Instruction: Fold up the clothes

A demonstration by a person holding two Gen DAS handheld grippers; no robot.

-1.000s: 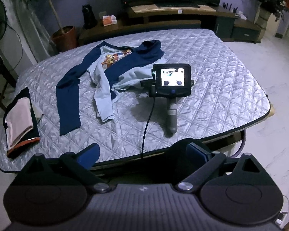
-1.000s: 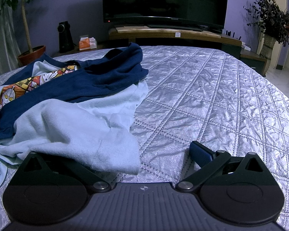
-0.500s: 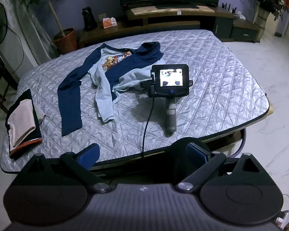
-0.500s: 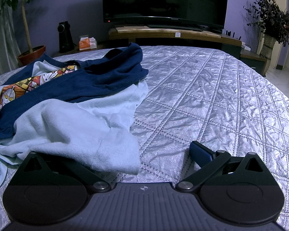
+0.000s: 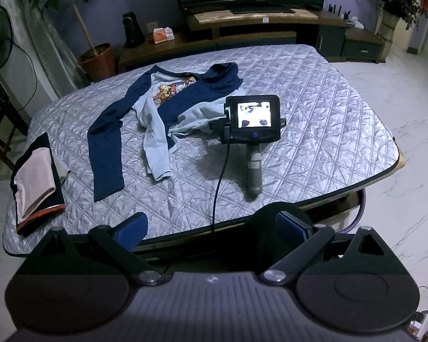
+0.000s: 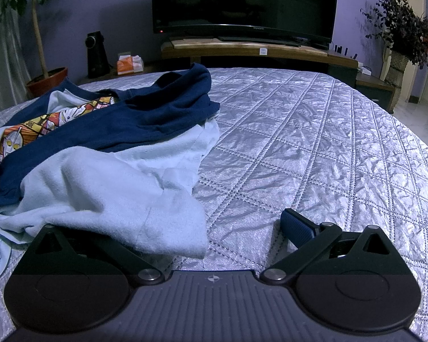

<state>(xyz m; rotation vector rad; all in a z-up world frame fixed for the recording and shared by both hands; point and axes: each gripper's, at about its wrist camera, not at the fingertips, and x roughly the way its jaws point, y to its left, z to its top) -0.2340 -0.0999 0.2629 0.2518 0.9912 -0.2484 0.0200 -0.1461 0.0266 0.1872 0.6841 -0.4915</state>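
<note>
- Left gripper (image 5: 211, 229): held off the near edge of the table (image 5: 327, 119), above the floor; jaws spread wide, nothing between them.
- Right gripper (image 5: 252, 131): lying on the table with its screen lit and handle pointing to 6 o'clock. In its own view the right pad (image 6: 295, 226) rests on the quilted cover; the left pad is hidden under light-blue cloth. Jaws released, well apart.
- Shirt (image 5: 168, 105): navy and light blue with a cartoon print, crumpled at the table's centre, one navy sleeve and one light-blue sleeve trailing toward 7 o'clock. Its light-blue hem touches the right gripper's front.
- Folded pile (image 5: 36, 182): dark and pale garments stacked at the table's 8 o'clock corner, well apart from the shirt.
- Cable (image 5: 219, 182): runs from the right gripper over the near edge.
</note>
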